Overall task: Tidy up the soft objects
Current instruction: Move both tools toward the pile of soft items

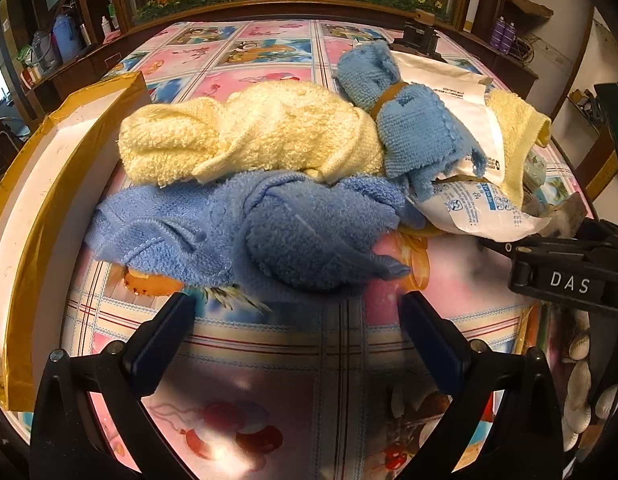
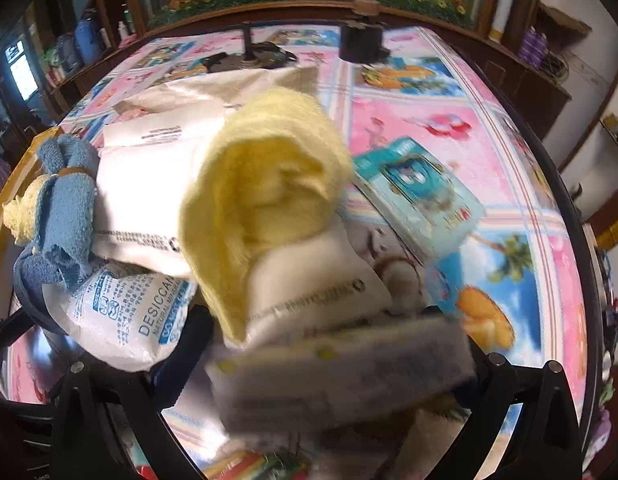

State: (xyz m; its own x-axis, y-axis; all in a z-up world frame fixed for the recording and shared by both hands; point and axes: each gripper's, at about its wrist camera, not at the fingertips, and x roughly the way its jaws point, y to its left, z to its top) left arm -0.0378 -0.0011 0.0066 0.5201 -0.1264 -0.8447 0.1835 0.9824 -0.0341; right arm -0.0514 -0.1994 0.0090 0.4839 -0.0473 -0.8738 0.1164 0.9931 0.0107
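A knotted blue towel (image 1: 249,232) lies just beyond my open left gripper (image 1: 297,304), whose fingers hold nothing. Behind it rests a rolled pale yellow towel (image 1: 249,132), and to its right a light blue cloth (image 1: 401,120) tied with a brown band. White desiccant packs (image 1: 481,212) are heaped beside them, with a yellow cloth (image 2: 265,184) draped over one pack. My right gripper (image 2: 333,340) stands with its jaws wide on either side of a blurred flat grey-white pack (image 2: 341,372). From the left wrist view, the right gripper (image 1: 493,244) reaches under the packs.
A white box edged with gold tape (image 1: 49,200) stands at the left of the cartoon-print tablecloth (image 1: 269,360). A teal packet (image 2: 421,196) lies right of the heap. Black stands (image 2: 365,44) sit at the table's far edge. Shelves and bottles line the room behind.
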